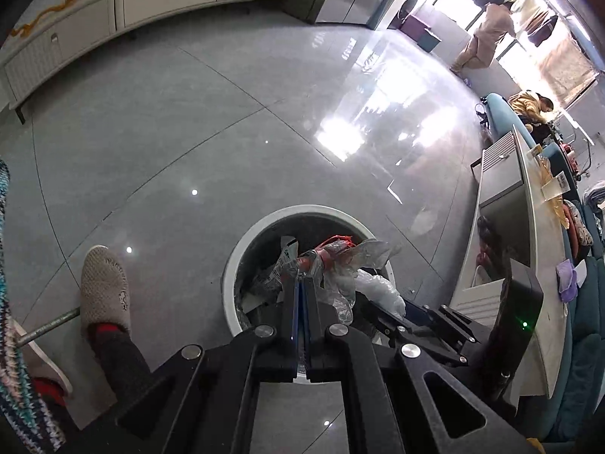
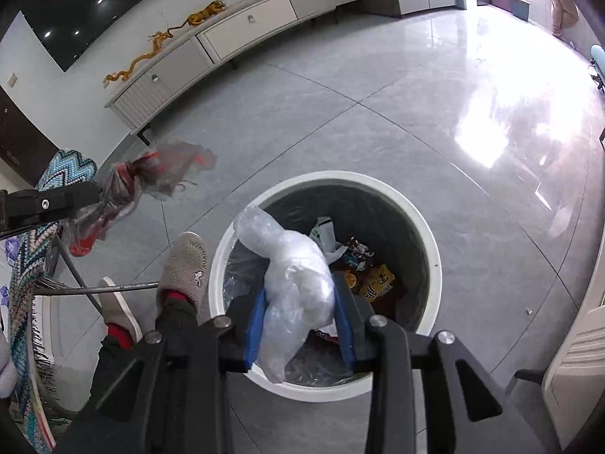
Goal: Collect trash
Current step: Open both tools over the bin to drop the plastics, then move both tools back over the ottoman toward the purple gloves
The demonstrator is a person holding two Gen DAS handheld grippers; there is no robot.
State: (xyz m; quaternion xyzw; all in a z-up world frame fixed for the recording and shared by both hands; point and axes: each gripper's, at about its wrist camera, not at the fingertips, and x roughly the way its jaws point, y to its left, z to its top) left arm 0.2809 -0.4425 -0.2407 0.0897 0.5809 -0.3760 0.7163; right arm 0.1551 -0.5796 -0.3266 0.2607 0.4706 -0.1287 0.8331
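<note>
Both grippers tilt steeply down over the white bin (image 2: 427, 223). The left gripper (image 1: 301, 278) is clamped on a red-and-clear wrapper (image 1: 340, 251). The right gripper (image 2: 300, 295) pinches a crumpled clear plastic bag (image 2: 295, 276) above the bin's near rim.

Left gripper (image 1: 301, 283): angled steeply downward, jaws closed tight on thin crumpled plastic; in the right wrist view it enters from the left edge.
Right gripper (image 2: 300, 295): angled steeply downward, blue pads (image 2: 254, 325) pressed on both sides of a clear plastic wad.
Person's slippered foot (image 2: 187, 268): planted near left.
</note>
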